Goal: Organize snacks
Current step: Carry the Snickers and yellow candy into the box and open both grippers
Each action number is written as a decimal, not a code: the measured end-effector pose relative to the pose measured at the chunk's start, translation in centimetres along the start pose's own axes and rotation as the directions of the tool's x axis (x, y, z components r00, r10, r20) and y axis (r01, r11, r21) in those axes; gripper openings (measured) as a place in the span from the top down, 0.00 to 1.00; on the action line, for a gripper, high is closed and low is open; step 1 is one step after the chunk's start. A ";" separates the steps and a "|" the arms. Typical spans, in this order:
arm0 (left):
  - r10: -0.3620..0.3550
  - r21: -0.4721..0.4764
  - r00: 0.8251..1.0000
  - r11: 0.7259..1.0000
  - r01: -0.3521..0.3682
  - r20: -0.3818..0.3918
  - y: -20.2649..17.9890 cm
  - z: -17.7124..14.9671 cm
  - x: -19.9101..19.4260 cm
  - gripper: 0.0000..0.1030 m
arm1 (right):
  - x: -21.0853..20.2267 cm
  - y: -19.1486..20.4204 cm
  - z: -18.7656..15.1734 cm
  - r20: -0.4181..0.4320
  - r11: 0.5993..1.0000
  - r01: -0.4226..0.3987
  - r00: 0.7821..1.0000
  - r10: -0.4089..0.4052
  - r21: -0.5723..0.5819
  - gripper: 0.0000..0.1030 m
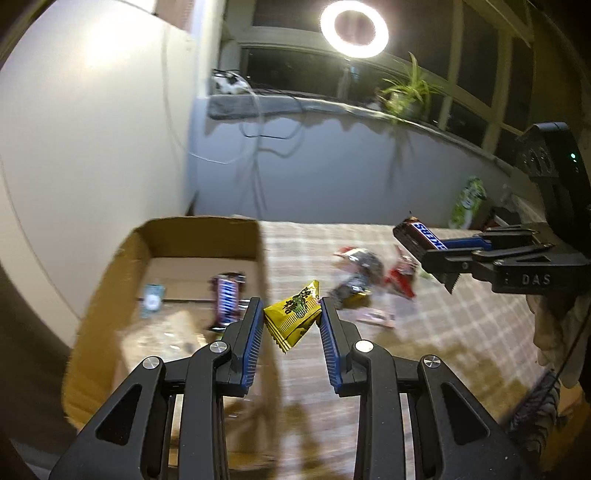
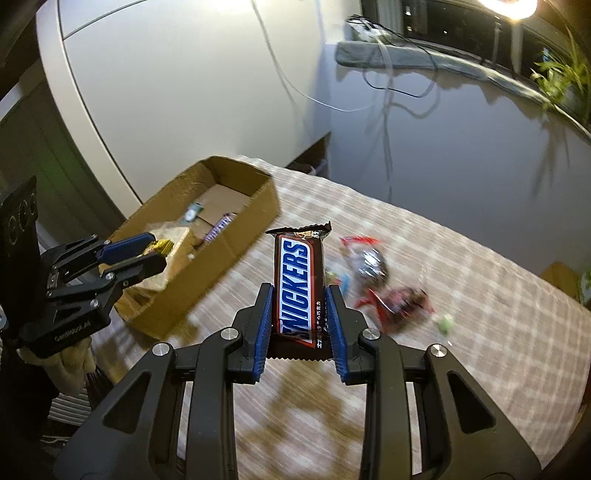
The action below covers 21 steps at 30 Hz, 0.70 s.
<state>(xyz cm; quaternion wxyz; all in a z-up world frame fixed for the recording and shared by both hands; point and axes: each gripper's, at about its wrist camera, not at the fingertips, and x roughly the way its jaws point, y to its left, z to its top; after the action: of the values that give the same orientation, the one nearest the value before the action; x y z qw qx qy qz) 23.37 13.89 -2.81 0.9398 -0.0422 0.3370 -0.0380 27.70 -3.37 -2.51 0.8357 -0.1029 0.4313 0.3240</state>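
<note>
My left gripper (image 1: 291,314) is shut on a yellow snack packet (image 1: 293,314), held in the air beside the right wall of the cardboard box (image 1: 122,266). In the right wrist view the left gripper (image 2: 155,253) hangs over the box (image 2: 240,229) with the yellow packet (image 2: 159,246) between its pads. My right gripper (image 2: 299,314) is shut on a Snickers bar (image 2: 297,284), upright above the checked tablecloth (image 2: 461,295). From the left wrist the right gripper (image 1: 424,247) and the Snickers bar (image 1: 421,230) show at the right. Inside the box lie another Snickers bar (image 1: 225,299) and a small teal packet (image 1: 151,301).
A loose pile of wrapped snacks (image 1: 365,280) lies on the tablecloth to the right of the box, seen also as the snack pile (image 2: 384,284). A green bag (image 1: 467,201) stands at the table's far edge. A ring light (image 1: 354,27), a plant (image 1: 406,92) and cables sit on the window ledge.
</note>
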 end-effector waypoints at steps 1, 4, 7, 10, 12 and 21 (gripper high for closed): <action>0.014 -0.005 1.000 1.000 -0.014 0.004 0.4 0.1 -0.1 0.72 | 0.4 0.6 0.5 0.000 1.000 -0.008 1.000 0.008 -0.013 0.71; 0.042 -0.018 0.999 0.999 -0.042 0.011 1.8 0.2 -0.3 0.72 | 1.6 1.8 1.7 -0.008 0.999 -0.032 0.999 0.032 -0.031 0.71; 0.069 -0.030 0.997 0.997 -0.069 0.015 3.0 0.3 -0.2 0.72 | 2.9 3.1 2.6 -0.021 0.998 -0.054 0.998 0.053 -0.043 0.71; 0.089 -0.042 0.996 0.995 -0.088 0.014 4.1 0.2 -0.1 0.72 | 4.4 4.4 3.6 -0.032 0.996 -0.063 0.998 0.062 -0.062 0.71; 0.095 -0.051 0.995 0.994 -0.094 0.014 4.8 0.3 0.0 0.72 | 5.1 5.0 4.1 -0.036 0.995 -0.068 0.997 0.065 -0.072 0.71; 0.112 -0.066 0.993 0.992 -0.110 0.023 6.4 0.6 0.1 0.72 | 8.0 6.8 6.4 -0.058 0.990 -0.093 0.994 0.088 -0.101 0.71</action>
<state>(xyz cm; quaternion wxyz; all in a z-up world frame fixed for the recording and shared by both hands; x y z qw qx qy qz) 24.11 20.31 -3.07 0.9429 -0.0545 0.3275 0.0258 30.93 8.40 -4.24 0.8019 -0.1351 0.4403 0.3807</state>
